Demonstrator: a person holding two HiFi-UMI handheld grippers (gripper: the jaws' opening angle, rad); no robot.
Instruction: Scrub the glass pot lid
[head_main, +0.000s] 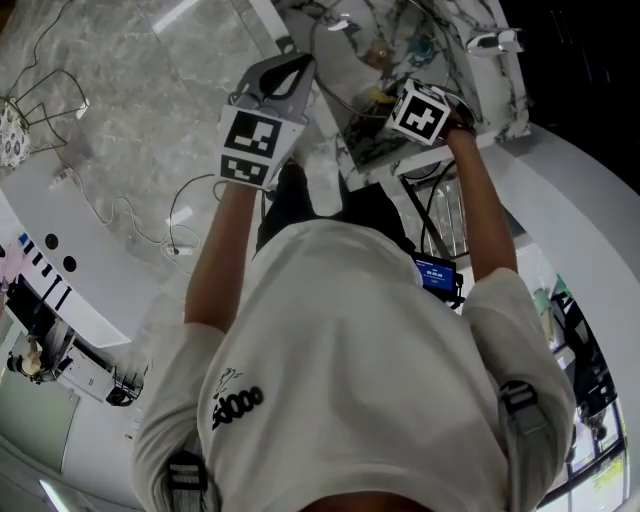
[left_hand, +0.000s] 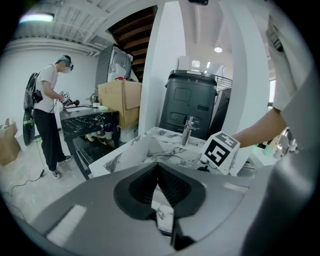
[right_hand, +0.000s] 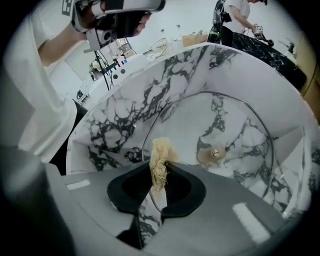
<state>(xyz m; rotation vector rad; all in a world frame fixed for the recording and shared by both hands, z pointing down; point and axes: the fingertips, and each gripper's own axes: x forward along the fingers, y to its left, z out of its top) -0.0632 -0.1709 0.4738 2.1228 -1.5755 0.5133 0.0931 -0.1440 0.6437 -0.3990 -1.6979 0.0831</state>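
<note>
Just beyond the right hand-held gripper (right_hand: 159, 171) lies the glass lid (right_hand: 215, 153).

We saw our left gripper (left_hand: 158, 176) with its jaws pressed together, empty. Beyond lay a marble sink (left_hand: 131, 150) with a tap (left_hand: 188, 131). The right gripper's cube (left_hand: 220, 151) hung at right, and a person (left_hand: 47, 100) stood far left.

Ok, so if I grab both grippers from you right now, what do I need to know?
Left gripper: shut, empty, held beside the marble sink, not over it.
Right gripper: shut on a tan fibre scrubber, pointing down into the sink.
Glass pot lid: lying in the sink, just ahead of the scrubber. I cannot tell whether they touch.
Done: scrubber is in the gripper.
Left: scrub the lid. How much has been scrubbed does not show.
</note>
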